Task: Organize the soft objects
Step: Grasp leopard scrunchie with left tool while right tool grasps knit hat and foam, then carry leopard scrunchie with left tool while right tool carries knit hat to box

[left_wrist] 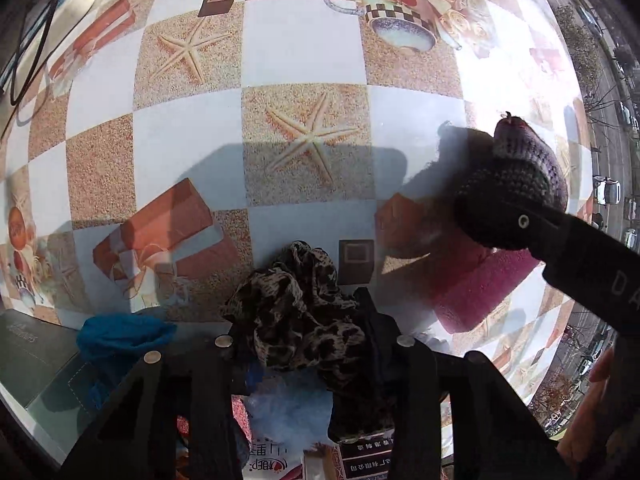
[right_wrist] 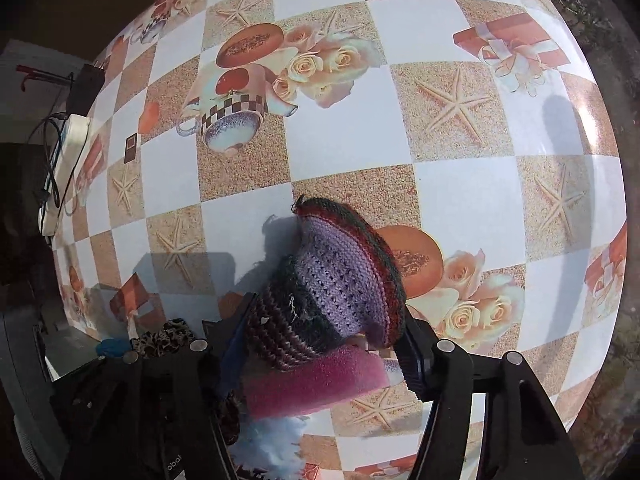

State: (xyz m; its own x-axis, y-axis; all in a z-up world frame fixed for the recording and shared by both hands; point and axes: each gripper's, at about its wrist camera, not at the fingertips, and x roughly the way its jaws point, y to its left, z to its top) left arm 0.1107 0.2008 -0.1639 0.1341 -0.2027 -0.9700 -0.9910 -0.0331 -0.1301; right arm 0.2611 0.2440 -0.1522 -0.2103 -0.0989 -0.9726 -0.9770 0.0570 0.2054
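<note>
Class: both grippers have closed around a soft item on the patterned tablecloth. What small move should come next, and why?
Probably lift both straight up a little. The right gripper is closed on the knitted hat, which lies on the pink sponge; the left gripper pinches the leopard-print scrunchie. A short lift should show whether each grip holds.
</note>
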